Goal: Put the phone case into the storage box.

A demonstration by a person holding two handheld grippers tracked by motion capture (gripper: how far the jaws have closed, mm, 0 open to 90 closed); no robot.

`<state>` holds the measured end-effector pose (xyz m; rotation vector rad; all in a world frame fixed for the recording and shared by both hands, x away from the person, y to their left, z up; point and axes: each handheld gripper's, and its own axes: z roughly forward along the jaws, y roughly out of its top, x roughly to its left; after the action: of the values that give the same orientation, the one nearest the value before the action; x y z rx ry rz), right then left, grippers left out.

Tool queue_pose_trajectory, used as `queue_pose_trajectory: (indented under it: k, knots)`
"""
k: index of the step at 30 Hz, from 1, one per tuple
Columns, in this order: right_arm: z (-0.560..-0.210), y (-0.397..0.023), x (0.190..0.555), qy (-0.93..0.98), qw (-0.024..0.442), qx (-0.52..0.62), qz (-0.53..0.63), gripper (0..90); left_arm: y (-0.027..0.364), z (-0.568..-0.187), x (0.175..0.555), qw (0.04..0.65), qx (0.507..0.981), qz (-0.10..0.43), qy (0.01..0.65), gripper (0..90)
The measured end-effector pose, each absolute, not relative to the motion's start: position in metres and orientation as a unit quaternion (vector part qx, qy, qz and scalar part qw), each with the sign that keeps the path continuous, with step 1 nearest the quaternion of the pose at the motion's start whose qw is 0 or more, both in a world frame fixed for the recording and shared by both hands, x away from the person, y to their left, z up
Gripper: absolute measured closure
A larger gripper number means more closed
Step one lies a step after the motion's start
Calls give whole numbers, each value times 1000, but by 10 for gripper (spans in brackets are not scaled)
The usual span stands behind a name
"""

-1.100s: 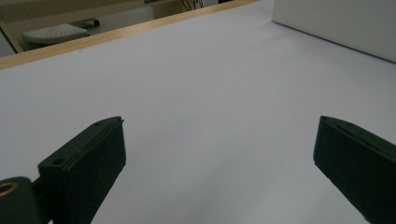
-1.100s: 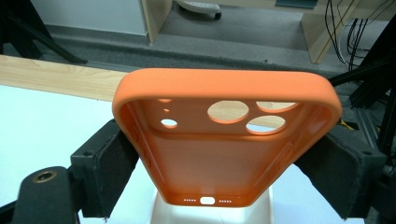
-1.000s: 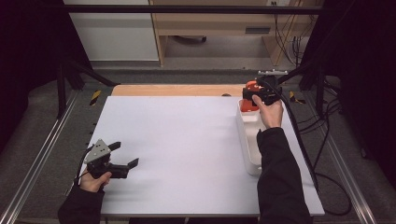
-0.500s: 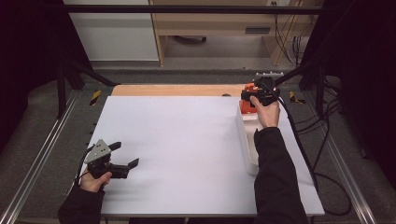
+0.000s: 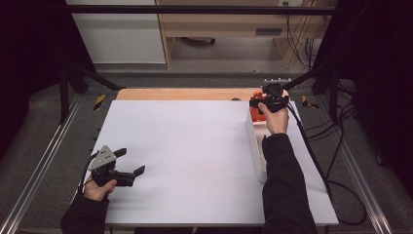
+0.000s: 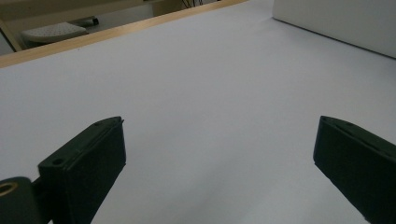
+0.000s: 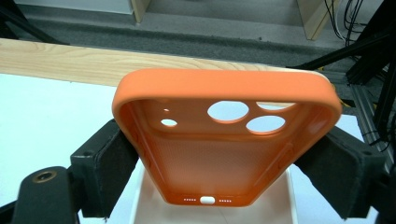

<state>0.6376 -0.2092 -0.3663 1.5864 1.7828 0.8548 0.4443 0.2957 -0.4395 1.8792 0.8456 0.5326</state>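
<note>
An orange phone case (image 7: pixel 224 140) with round camera holes is clamped by its long sides, inner side toward the camera. My right gripper (image 7: pixel 226 144) is shut on it. In the high view that gripper (image 5: pixel 258 103) holds the case (image 5: pixel 256 115) just above the far end of a long white tray (image 5: pixel 255 146) on the table's right side. My left gripper (image 5: pixel 132 161) rests low over the white tabletop (image 5: pixel 185 146) near the front left. In its own view it (image 6: pixel 219 140) stands wide open with nothing between its fingers.
A wooden strip (image 5: pixel 185 93) runs along the table's far edge, with a floor gap and cabinets beyond it. The tray's white wall (image 6: pixel 336 23) rises at the upper right of the left gripper view. Cables (image 5: pixel 336 161) trail off the table's right side.
My right gripper has sunk slightly toward the tray's far end with the orange case still in it. The left gripper has stayed where it was.
</note>
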Motion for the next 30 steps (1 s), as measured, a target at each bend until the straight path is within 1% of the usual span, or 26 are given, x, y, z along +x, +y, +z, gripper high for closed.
queue_pose_trajectory:
  k: [14, 30]
  knots:
    - [-382, -210, 644, 671, 295, 601, 318, 158, 296, -440, 445, 485, 772, 218, 347, 20]
    - [-386, -209, 648, 667, 304, 600, 320, 158, 296, -440, 445, 485, 773, 218, 347, 20]
